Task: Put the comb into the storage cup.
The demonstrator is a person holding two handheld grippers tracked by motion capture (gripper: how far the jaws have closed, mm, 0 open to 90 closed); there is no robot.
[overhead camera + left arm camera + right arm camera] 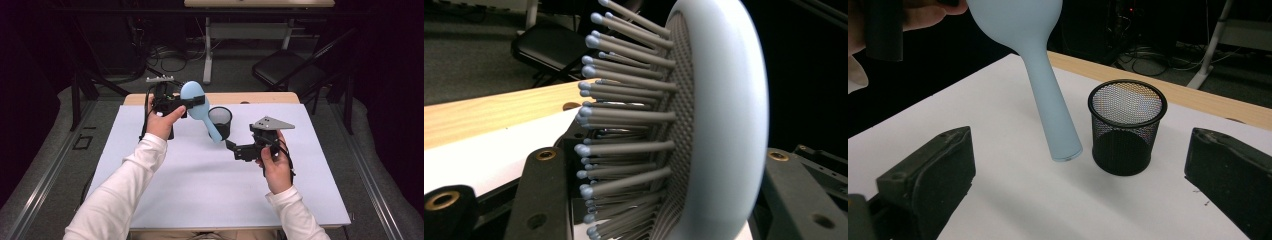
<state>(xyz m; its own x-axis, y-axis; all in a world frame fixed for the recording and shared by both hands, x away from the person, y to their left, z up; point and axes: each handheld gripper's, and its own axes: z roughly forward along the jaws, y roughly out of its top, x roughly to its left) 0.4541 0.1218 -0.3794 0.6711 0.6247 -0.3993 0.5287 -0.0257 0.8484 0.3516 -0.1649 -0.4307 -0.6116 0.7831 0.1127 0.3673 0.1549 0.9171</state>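
Note:
A light blue hairbrush [192, 92] hangs above the back of the white table, head up and handle slanting down to the right. My left gripper [190, 101] is shut on its head. In the left gripper view the grey bristles and pale rim of the hairbrush [724, 125] sit between the two jaws of my left gripper [661, 155]. The handle's end hovers just left of a black mesh cup [220, 117]. My right gripper [231, 150] is held open to the right of the cup, nothing between its jaws. From my right gripper [1078, 170], the hairbrush [1048, 100] and the cup [1125, 130] lie ahead.
The white tabletop [200, 190] has a wooden strip [250, 98] along its far edge. Beyond it stand a black chair [285, 70] and a white desk leg [207, 50] with cables on the floor. Both sleeved forearms come in from the bottom.

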